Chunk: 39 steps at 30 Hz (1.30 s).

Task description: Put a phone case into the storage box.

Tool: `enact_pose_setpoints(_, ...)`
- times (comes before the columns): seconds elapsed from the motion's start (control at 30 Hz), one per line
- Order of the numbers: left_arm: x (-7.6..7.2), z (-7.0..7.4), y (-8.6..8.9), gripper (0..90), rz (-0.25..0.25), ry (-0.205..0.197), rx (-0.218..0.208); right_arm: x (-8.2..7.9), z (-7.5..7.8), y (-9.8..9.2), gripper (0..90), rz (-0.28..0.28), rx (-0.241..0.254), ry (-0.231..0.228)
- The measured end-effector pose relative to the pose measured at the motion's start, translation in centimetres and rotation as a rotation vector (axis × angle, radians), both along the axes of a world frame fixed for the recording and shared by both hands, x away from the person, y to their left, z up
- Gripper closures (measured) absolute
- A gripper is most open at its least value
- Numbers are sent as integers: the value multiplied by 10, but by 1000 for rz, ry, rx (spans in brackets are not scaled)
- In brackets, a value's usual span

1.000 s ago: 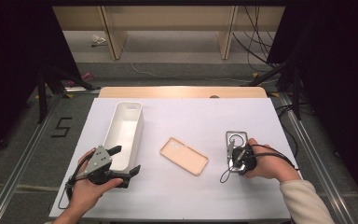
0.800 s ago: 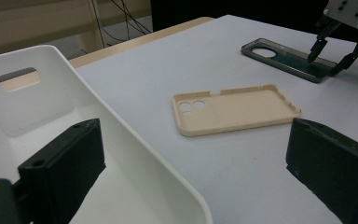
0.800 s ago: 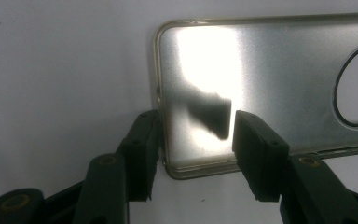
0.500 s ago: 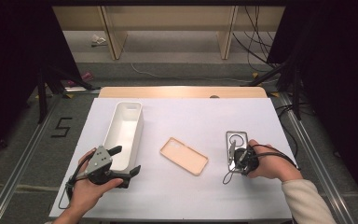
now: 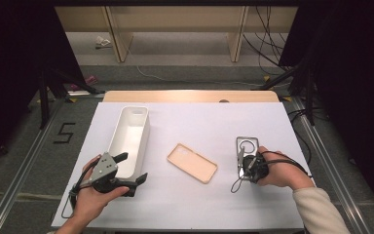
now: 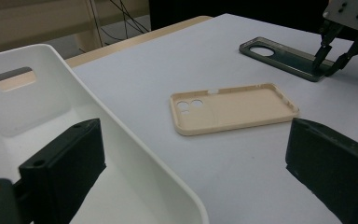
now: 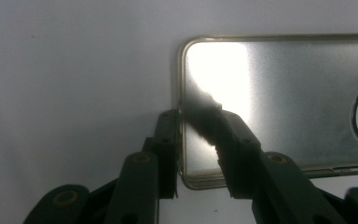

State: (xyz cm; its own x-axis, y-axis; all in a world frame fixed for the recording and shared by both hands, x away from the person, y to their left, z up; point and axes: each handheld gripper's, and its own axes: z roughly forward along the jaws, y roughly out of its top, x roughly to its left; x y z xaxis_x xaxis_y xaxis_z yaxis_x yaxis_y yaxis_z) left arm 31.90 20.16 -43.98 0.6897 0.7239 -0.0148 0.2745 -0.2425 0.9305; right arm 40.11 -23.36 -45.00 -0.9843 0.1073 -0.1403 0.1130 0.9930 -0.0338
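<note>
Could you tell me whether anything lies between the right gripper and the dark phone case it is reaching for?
Nothing visible does. The right gripper already straddles the near rim of the dark phone case, one jaw outside and one inside, and its jaws have just been closing.

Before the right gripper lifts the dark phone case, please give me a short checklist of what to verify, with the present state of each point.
1. Right gripper fingers straddle the end rim of the dark phone case: ok.
2. Fingers, which have just been closing, already press on the rim: cannot tell.
3. Beige phone case lies apart from it: ok.
4. White bin holds nothing: ok.
5. Left gripper open, beside the bin: ok.
</note>
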Motion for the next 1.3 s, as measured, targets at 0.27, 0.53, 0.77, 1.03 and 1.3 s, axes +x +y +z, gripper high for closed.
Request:
enact_pose_setpoints(0.27,0,0,0,42,-2,1,1,-1,0,1,779,3,-3,22)
enact_pose_setpoints(0.53,0,0,0,43,-2,1,0,-2,0,2,854,22,-13,31)
enact_pose_setpoints(0.77,0,0,0,44,-2,1,-2,-3,0,2,879,29,-10,35)
enact_pose_setpoints(1.03,0,0,0,46,-3,1,-3,-4,1,2,886,45,-13,11)
enact_pose_setpoints(1.3,-1,1,1,47,-1,-1,-6,-5,10,-4,887,33,48,-35)
